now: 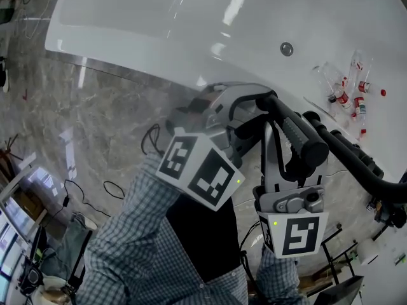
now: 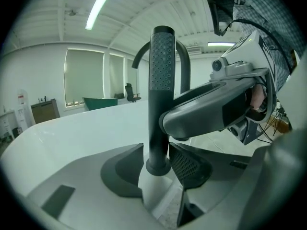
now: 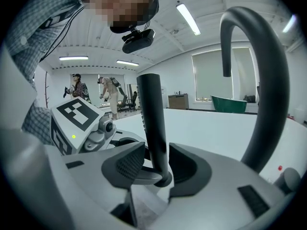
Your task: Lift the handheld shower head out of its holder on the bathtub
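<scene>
The black handheld shower head (image 2: 160, 80) stands upright in its white holder (image 2: 154, 188) on the bathtub rim (image 1: 191, 43). My left gripper (image 2: 156, 158) is open with the wand between its jaws, low near the black collar. The right pad (image 2: 188, 164) is close to the wand and the left pad stands clear of it. My right gripper (image 3: 156, 158) is also open around the same wand (image 3: 153, 123) from the other side, with a gap at each pad. From above, both grippers (image 1: 257, 107) (image 1: 289, 142) meet at the wand (image 1: 299, 135).
The black arched faucet (image 3: 271, 85) rises just beyond the wand, and its pipe (image 1: 356, 161) runs along the rim. Small bottles (image 1: 346, 91) lie on the tub edge at right. A round fitting (image 1: 287, 49) sits in the tub wall. Cables lie on the marble floor (image 1: 95, 126).
</scene>
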### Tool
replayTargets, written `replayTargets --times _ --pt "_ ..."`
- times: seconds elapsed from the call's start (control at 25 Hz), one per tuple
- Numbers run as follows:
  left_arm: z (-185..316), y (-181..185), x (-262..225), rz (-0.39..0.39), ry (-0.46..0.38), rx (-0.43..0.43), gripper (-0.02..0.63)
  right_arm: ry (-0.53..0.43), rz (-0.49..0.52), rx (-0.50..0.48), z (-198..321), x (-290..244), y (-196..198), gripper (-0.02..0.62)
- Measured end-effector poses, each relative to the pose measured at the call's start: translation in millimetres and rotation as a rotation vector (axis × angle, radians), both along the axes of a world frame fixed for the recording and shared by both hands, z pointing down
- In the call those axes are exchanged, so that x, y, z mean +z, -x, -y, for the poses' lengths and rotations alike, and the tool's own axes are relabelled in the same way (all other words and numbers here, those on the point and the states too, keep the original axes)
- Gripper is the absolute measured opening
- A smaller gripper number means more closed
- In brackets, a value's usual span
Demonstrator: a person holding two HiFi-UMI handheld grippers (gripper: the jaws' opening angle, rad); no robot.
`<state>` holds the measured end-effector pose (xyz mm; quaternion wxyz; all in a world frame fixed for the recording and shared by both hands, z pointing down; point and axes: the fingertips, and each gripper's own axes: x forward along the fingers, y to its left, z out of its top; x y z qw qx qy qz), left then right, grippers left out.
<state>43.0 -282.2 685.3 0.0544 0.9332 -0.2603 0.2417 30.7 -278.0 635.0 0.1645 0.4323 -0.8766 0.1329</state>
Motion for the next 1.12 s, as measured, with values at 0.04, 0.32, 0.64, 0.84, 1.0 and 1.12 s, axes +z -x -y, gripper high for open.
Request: replayTargets --times 0.04,0.32,0.64,0.84,1.0,1.12 --pt "1 -2 0 0.003 -0.002 0.004 0.14 -0.001 0.001 0.001 1 0 -1 0.137" --pt "3 -12 5 0.009 -0.009 0.012 0.14 -0.012 -0.009 -0.024 4 2 3 0.137" --pt "3 -11 6 0.024 -0.029 0.029 0.138 -0.039 -0.047 -0.015 9 7 3 0.129" --pt "3 -11 7 0.028 -0.052 0.027 0.138 -0.059 -0.082 -0.003 7 9 2 0.123" --pt "2 -11 5 0.029 -0.055 0.033 0.138 -0.052 -0.069 0.001 6 8 1 0.123" --pt "1 -11 4 0.017 -0.046 0.02 0.138 -0.054 -0.063 -0.003 6 6 2 0.123"
